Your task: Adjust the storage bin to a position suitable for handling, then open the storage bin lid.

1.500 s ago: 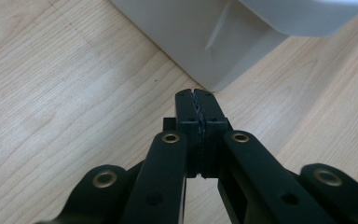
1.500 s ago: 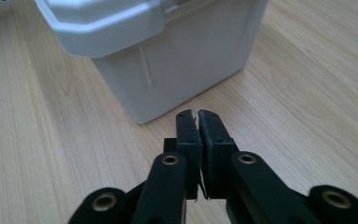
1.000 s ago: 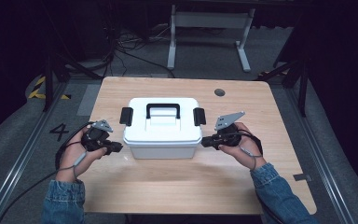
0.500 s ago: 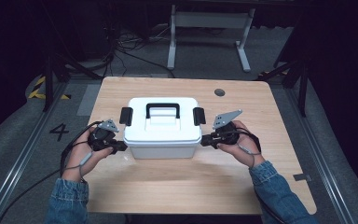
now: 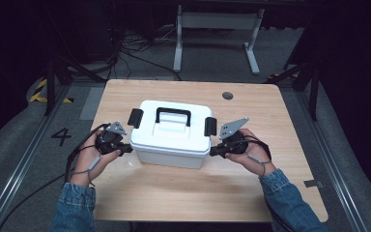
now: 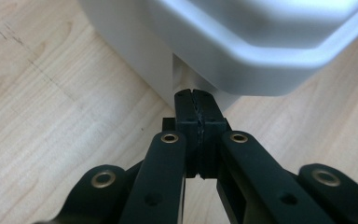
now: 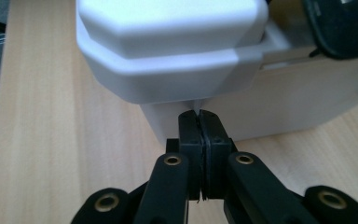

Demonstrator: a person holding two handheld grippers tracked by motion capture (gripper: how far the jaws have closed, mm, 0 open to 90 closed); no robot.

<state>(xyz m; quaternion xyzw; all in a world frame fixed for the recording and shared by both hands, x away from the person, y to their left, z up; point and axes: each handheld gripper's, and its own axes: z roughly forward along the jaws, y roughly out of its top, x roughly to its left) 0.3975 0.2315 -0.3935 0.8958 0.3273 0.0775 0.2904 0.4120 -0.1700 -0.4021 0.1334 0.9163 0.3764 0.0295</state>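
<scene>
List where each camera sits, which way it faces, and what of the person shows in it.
High view: above the person's side of the wooden table, looking forward and down at the white box; both forearms in denim sleeves, left tool and right tool show.
Left gripper view: rides the left tool, looking along its shut jaws at the box wall under the lid rim.
Right gripper view: rides the right tool, shut jaws at the box's opposite wall.
Shared: all views show the white box on the wooden table.
</scene>
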